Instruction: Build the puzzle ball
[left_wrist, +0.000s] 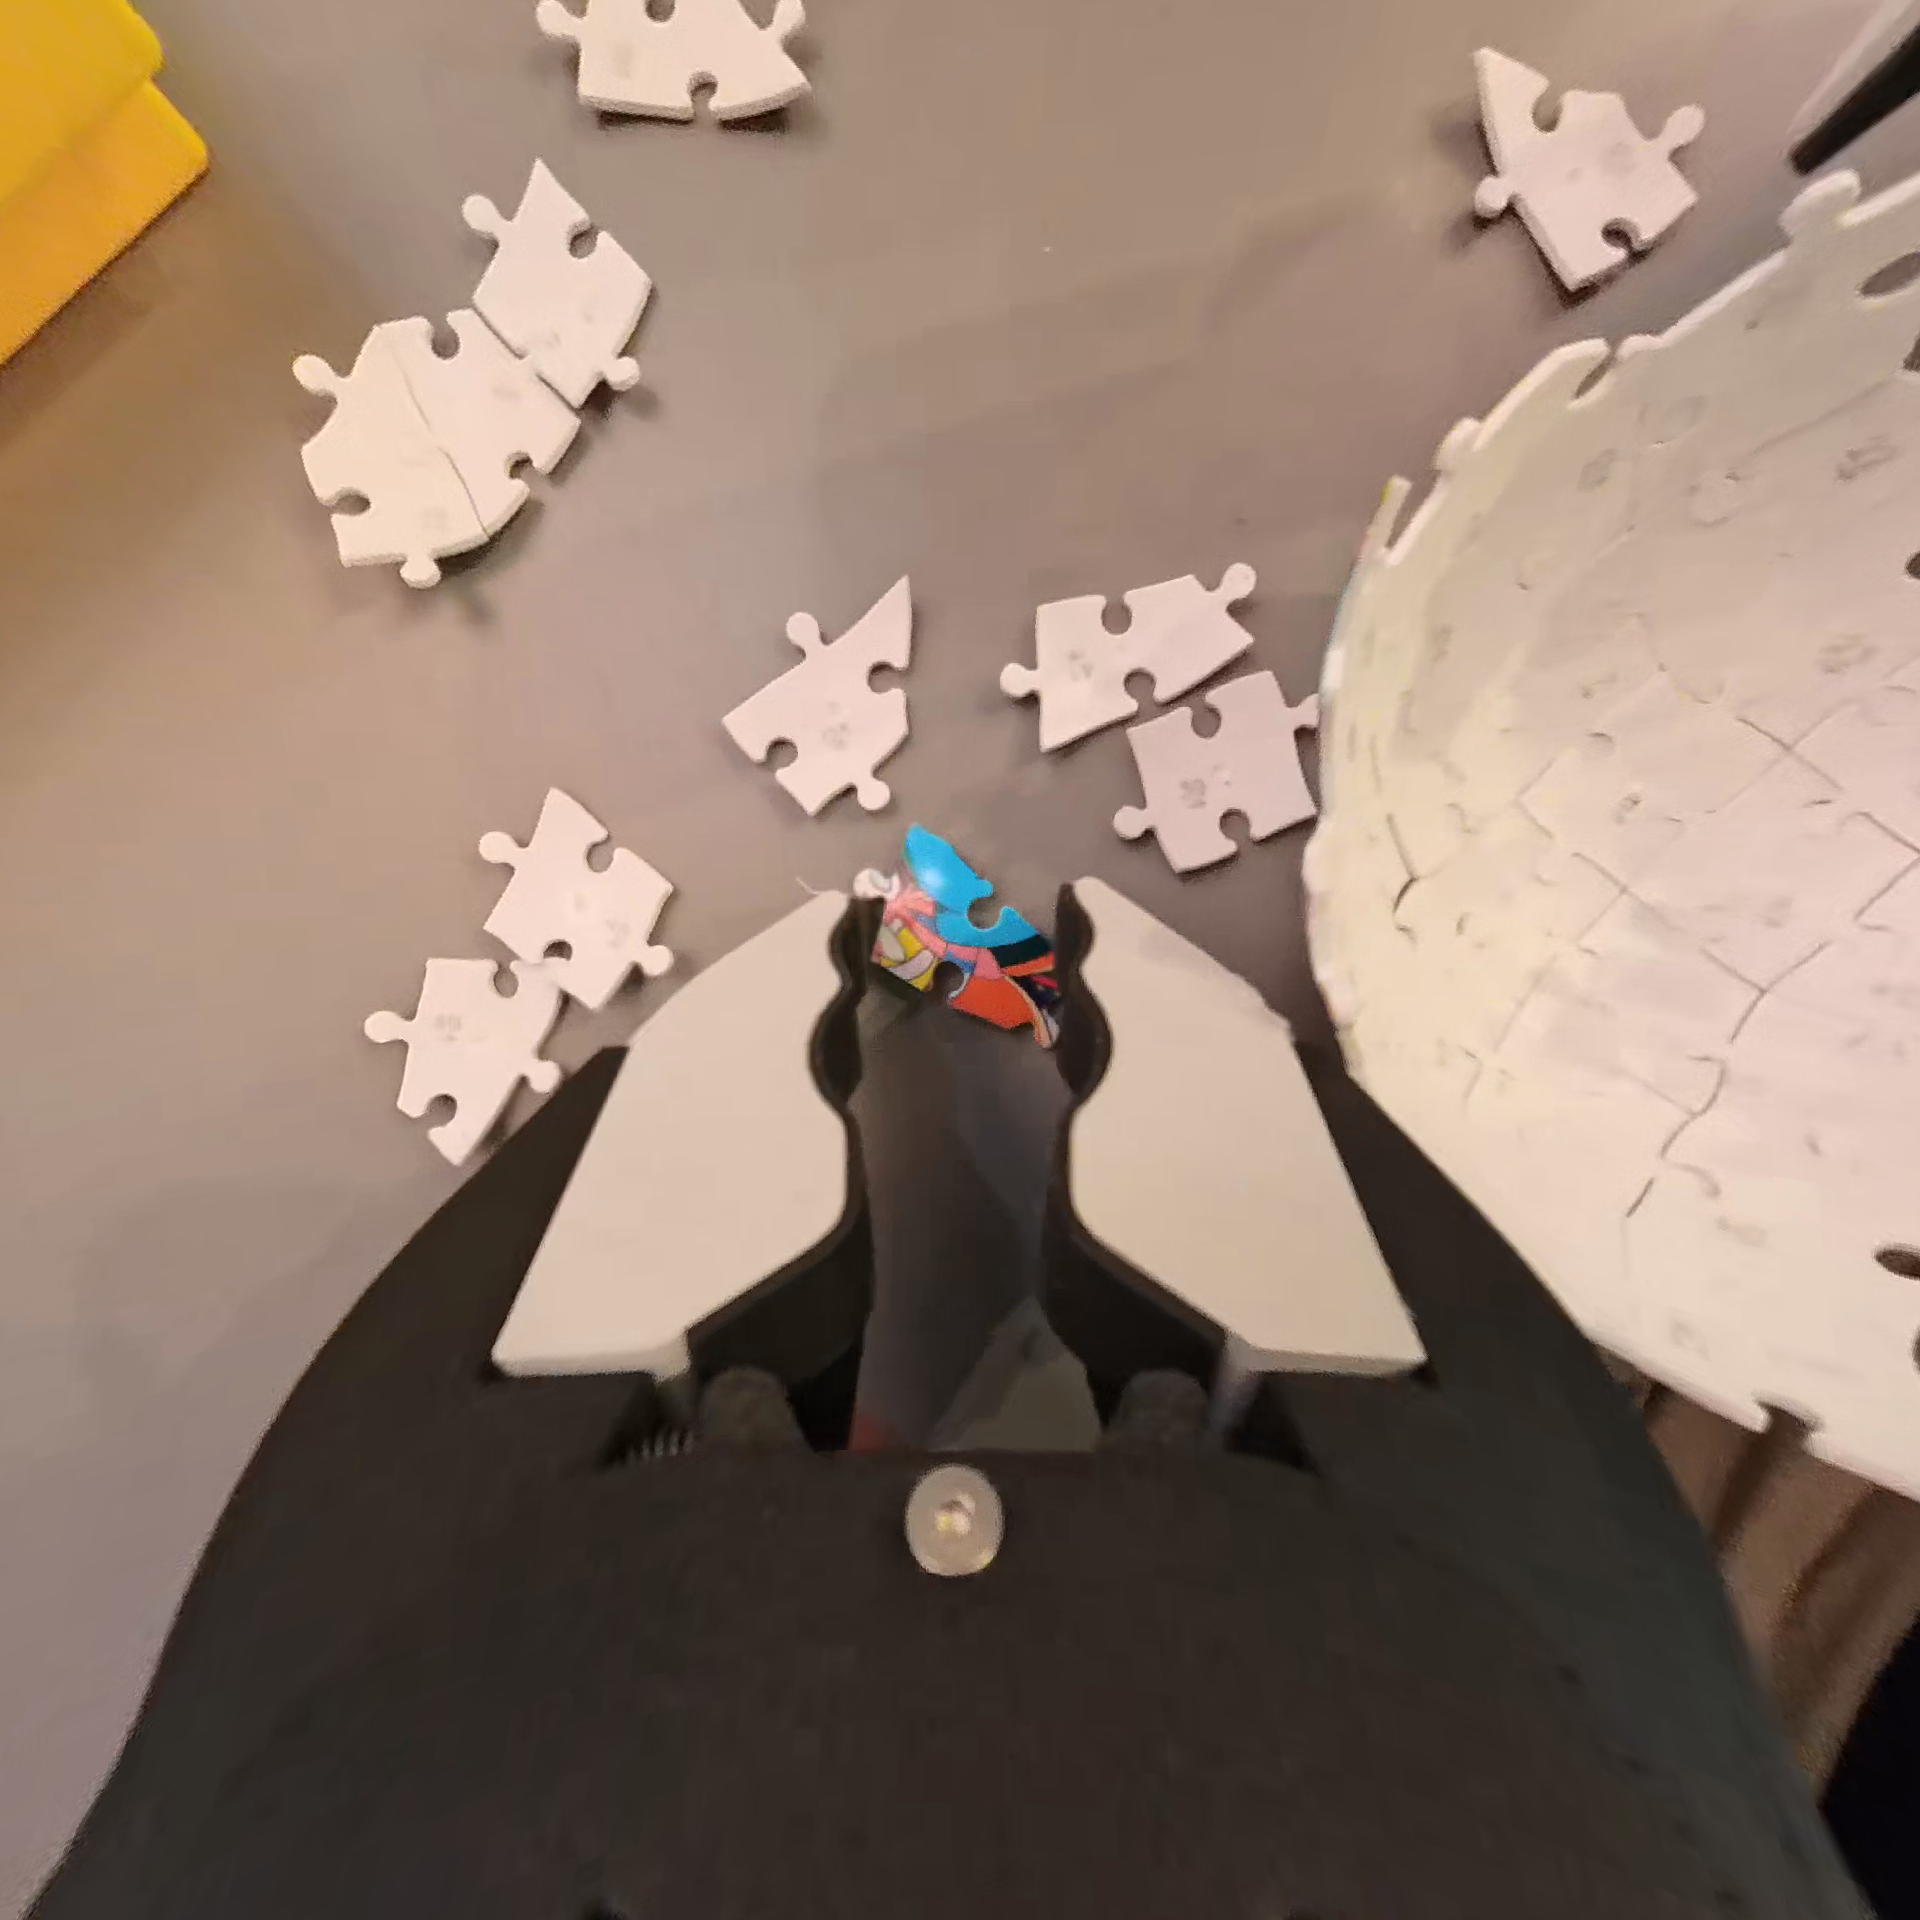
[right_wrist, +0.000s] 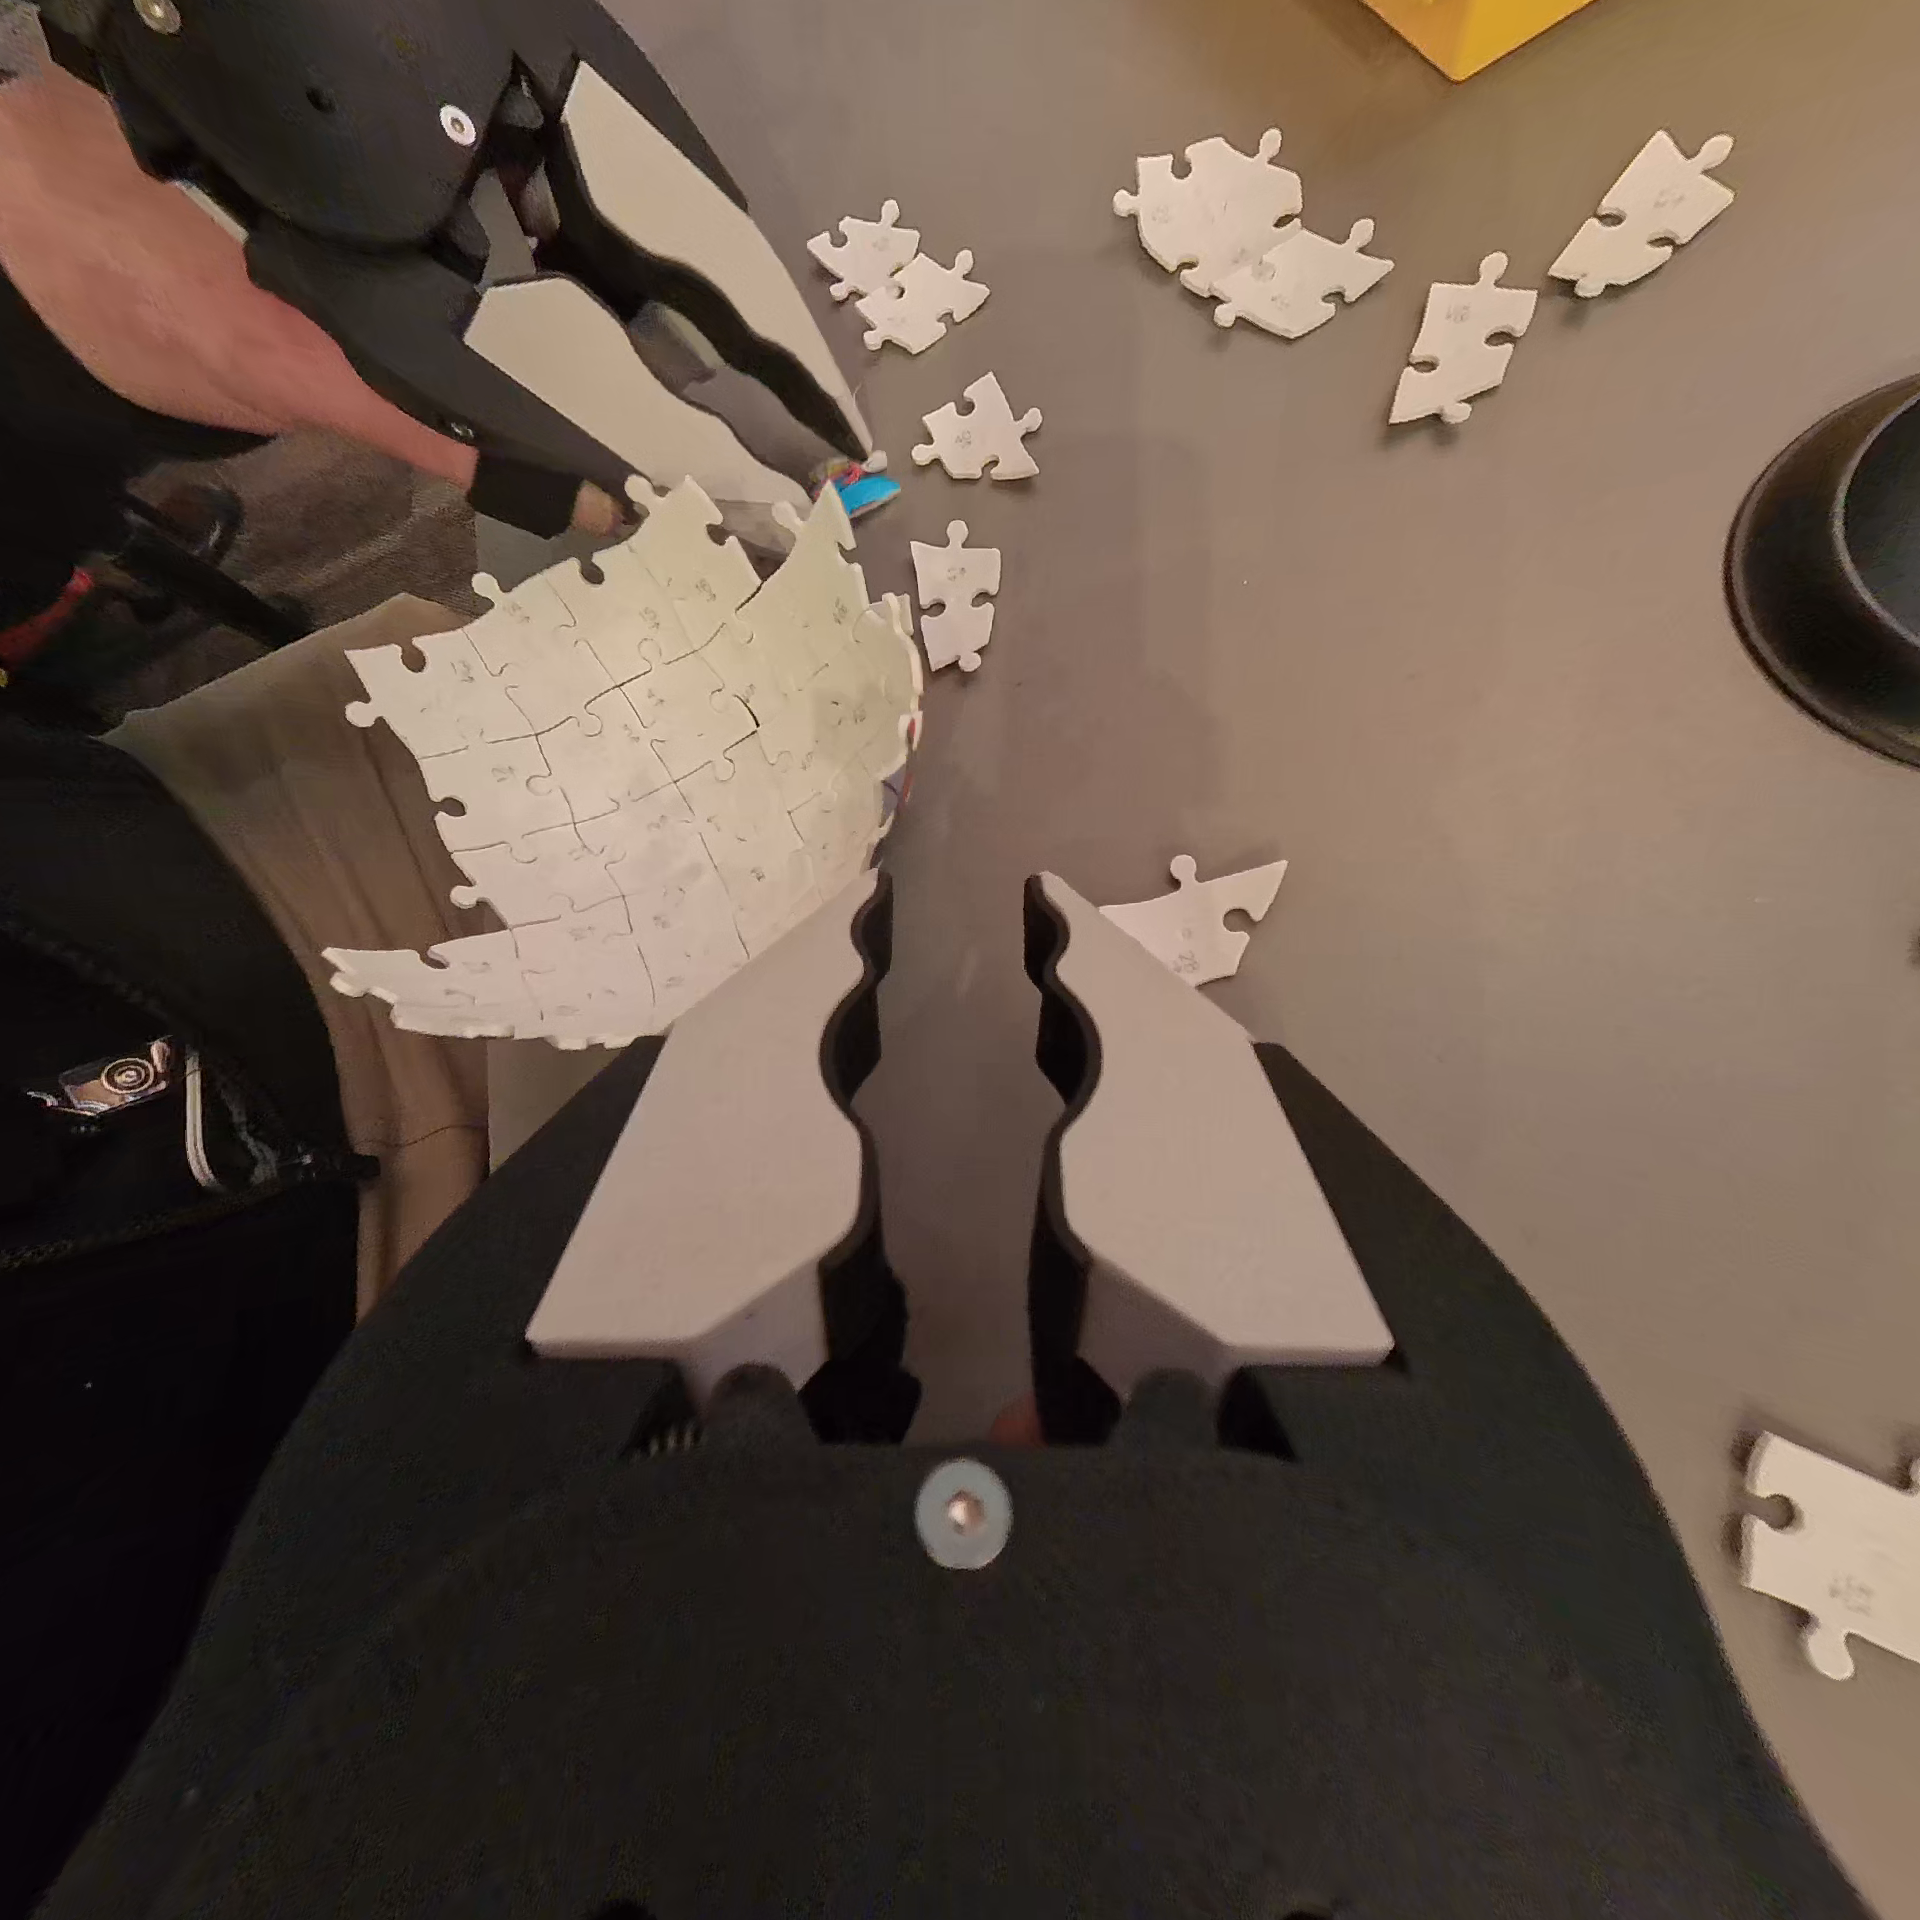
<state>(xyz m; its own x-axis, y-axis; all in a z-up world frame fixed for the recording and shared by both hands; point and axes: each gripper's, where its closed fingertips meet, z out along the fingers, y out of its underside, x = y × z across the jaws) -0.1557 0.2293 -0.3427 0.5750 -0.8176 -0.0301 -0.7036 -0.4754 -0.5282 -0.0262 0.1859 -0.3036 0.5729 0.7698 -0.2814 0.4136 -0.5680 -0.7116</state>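
My left gripper (left_wrist: 961, 896) is shut on a colourful puzzle piece (left_wrist: 961, 940), blue and orange, and holds it just above the grey table (left_wrist: 987, 416). The half-built puzzle ball (left_wrist: 1642, 831), a curved white shell seen from its inside, is close on the right. In the right wrist view the shell (right_wrist: 634, 769) hangs over the table's left edge, and the left gripper (right_wrist: 857, 462) with the colourful piece (right_wrist: 871, 488) is just beyond it. My right gripper (right_wrist: 956, 883) is open and empty; its left finger (right_wrist: 769, 1039) hides the shell's lower right edge.
Several loose white pieces lie face down on the table, such as one ahead (left_wrist: 831, 717) and one by my right finger (right_wrist: 1195, 925). A black round stand (right_wrist: 1818, 582) sits at the right. A yellow box (left_wrist: 73, 177) is at the far left. A person's arm (right_wrist: 208, 312) is at the left.
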